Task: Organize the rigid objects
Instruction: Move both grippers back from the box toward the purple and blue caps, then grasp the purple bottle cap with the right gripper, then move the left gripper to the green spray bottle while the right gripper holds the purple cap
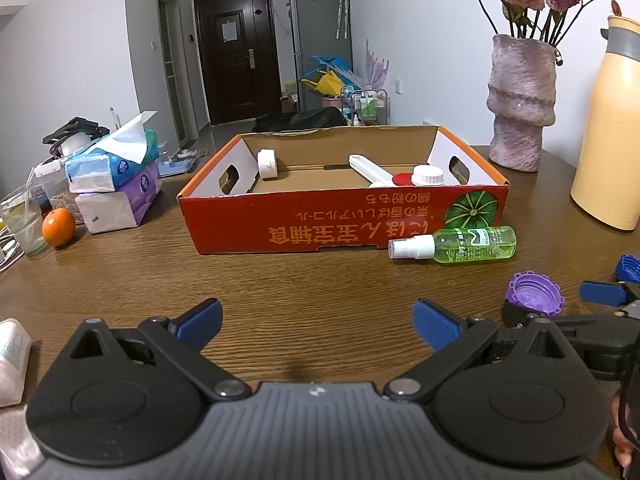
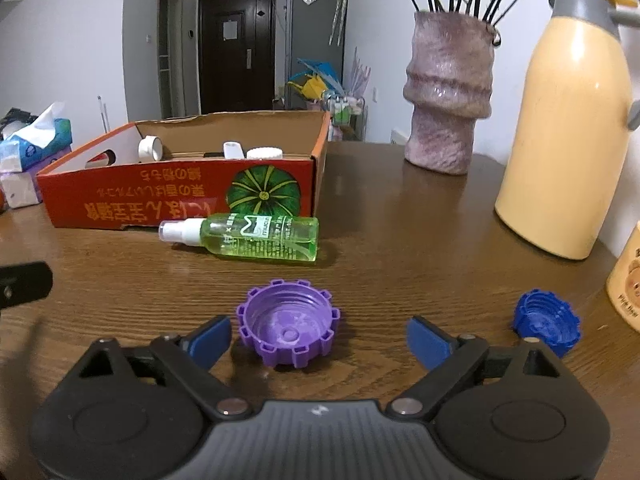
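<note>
A purple ridged cap point(image 2: 288, 322) lies open side up on the wooden table, between the blue pads of my right gripper point(image 2: 318, 338), which is open; the left pad is close to the cap and the right pad stands well apart from it. A blue cap point(image 2: 546, 320) lies to the right. A green spray bottle point(image 2: 256, 238) lies on its side before the red cardboard box point(image 2: 120, 200), which holds white caps and a white stick. My left gripper point(image 1: 318, 322) is open over bare table, with the purple cap point(image 1: 534, 292) and the right gripper point(image 1: 560, 308) at its right.
A pink vase point(image 2: 448, 104) with flowers and a cream thermos jug point(image 2: 568, 128) stand at the back right. Tissue packs point(image 1: 116, 176), an orange point(image 1: 59, 227) and a glass point(image 1: 22, 220) sit at the left. A white bottle point(image 1: 12, 356) lies by the left gripper.
</note>
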Motion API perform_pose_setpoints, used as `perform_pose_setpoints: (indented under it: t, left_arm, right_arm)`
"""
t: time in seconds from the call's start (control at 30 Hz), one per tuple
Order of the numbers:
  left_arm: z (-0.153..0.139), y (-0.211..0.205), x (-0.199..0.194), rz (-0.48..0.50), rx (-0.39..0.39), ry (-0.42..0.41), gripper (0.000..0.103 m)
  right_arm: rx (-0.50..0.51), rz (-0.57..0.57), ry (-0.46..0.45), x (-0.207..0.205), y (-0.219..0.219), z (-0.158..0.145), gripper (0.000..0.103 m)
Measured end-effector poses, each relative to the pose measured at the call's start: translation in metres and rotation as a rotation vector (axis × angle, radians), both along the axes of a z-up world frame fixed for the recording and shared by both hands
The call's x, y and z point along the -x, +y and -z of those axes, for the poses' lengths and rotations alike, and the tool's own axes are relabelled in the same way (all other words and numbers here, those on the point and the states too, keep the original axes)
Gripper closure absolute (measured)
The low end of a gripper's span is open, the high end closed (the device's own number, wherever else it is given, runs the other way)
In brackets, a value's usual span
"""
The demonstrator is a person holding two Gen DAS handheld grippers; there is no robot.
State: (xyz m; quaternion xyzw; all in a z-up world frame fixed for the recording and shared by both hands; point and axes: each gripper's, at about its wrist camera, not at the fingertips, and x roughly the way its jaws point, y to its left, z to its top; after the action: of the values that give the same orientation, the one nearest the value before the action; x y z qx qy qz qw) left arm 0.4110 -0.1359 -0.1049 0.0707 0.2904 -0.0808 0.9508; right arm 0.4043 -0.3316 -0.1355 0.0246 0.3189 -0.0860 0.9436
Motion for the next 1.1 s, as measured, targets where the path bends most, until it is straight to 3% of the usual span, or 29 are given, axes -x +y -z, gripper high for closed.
perform_pose_setpoints:
  t: [0.07, 0.23, 0.33, 0.8, 1.1]
  left_arm:
    - [0.0, -0.001, -0.001, 0.001, -0.002, 0.002, 0.0]
    - [0.001, -0.002, -0.001, 0.004, -0.004, 0.003, 0.0]
    - [0.002, -0.002, -0.001, 0.004, -0.003, 0.005, 0.0]
    - [0.002, -0.004, -0.006, -0.005, 0.006, 0.002, 0.0]
    - [0.003, -0.028, -0.01, -0.001, 0.016, 0.002, 0.0]
  right_arm:
    - [-0.015, -0.009, 0.014, -0.004, -0.001, 0.002, 0.022]
    - [-0.024, -0.019, 0.012, -0.008, -0.001, 0.003, 0.029]
    - [-0.023, -0.026, 0.0, -0.008, 0.0, 0.001, 0.05]
    - [0.022, -0.014, -0.077, 0.002, 0.001, -0.009, 0.05]
    - [0.021, -0.003, -0.141, 0.013, -0.012, -0.024, 0.05]
